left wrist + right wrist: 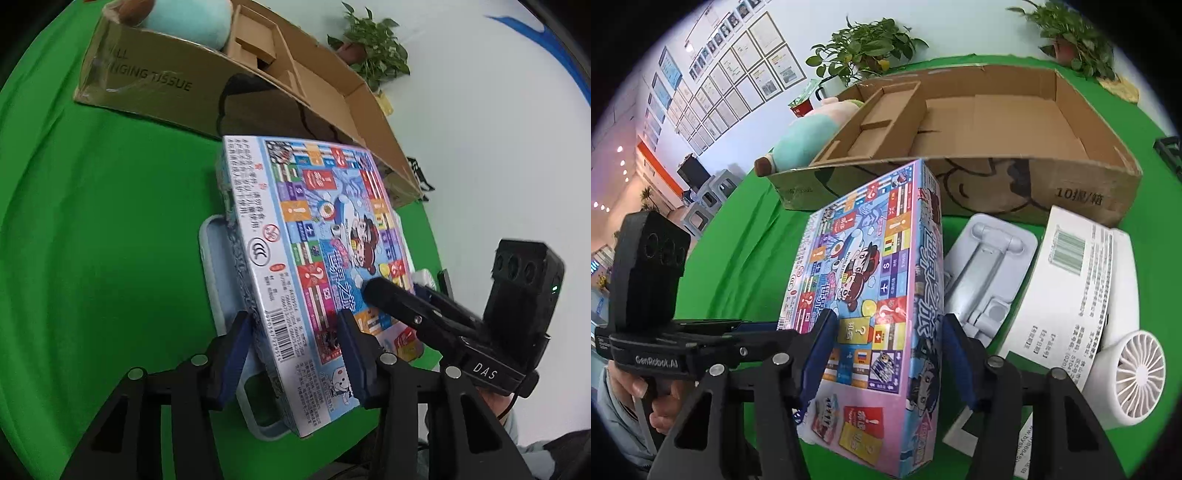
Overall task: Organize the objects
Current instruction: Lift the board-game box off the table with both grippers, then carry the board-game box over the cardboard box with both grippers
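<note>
- A colourful board game box (314, 266) is tilted up off the green-covered desk (103, 229), gripped from 2 sides at once.
- The left claw (293, 354) has both blue pads pressed on the box's near edge; the right claw (886, 354) clamps the same box on its opposite long side.
- In the left wrist view, a pale grey tray (221, 306) lies flat directly under the box, partly covered by it.
- In the right wrist view, a white folding stand (986, 273) lies just beside the box, then a white printed carton (1067, 291) and a small white fan (1134, 376) nearer the desk's right edge.
- Behind the box, a large open cardboard box (979, 122) spans the desk's far side, blocking the way forward; a teal plush toy (805, 140) rests against its left end.
- Potted plants (864, 48) stand behind that.
</note>
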